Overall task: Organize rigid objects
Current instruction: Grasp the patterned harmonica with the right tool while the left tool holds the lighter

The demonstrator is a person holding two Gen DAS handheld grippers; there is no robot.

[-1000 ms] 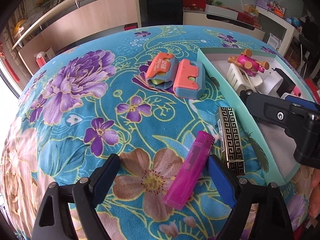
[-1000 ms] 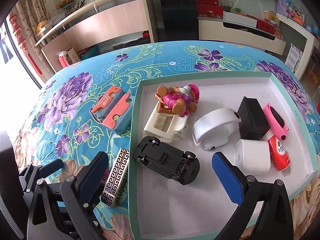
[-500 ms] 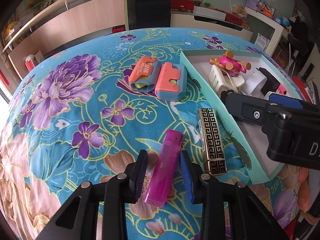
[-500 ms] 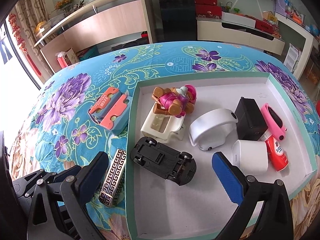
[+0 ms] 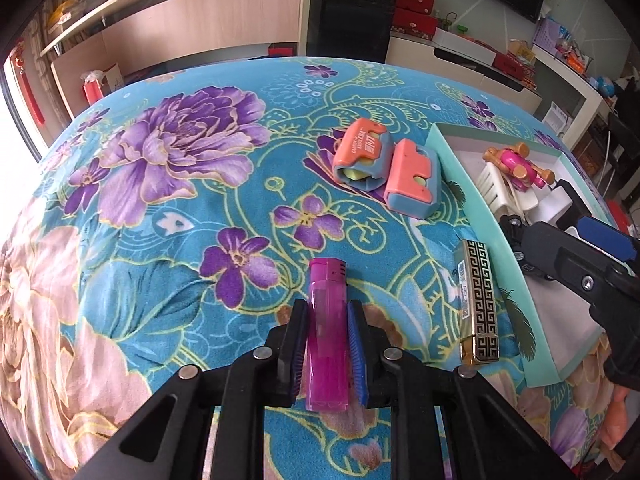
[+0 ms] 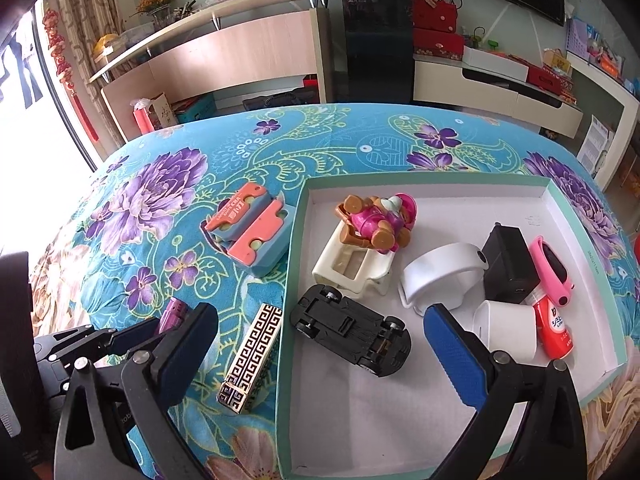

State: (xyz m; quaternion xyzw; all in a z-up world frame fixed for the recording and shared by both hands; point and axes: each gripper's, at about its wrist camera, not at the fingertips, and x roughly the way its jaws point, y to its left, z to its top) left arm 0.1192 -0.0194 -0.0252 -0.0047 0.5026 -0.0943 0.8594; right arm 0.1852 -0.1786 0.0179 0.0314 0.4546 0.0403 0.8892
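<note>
Left wrist: my left gripper [image 5: 327, 354] is clamped on the magenta lighter [image 5: 327, 332], long axis along my fingers, just above the floral cloth [image 5: 160, 200]; tray [image 5: 496, 216] lies to its right, past the gold lighter [image 5: 478, 300]. Right wrist: my right gripper [image 6: 320, 350] gapes wide, empty, over the tray [image 6: 288, 320]; black toy car [image 6: 352, 330] beneath; left hand has the lighter, so it does the carry.

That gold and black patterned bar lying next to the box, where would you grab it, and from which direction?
Grip the gold and black bar across its narrow width, on the two long sides near the middle, coming down from above. It lies flat on the cloth, long and slim, so the short span fits an open claw. Its right side runs close to the box wall, so that finger has little room.
</note>
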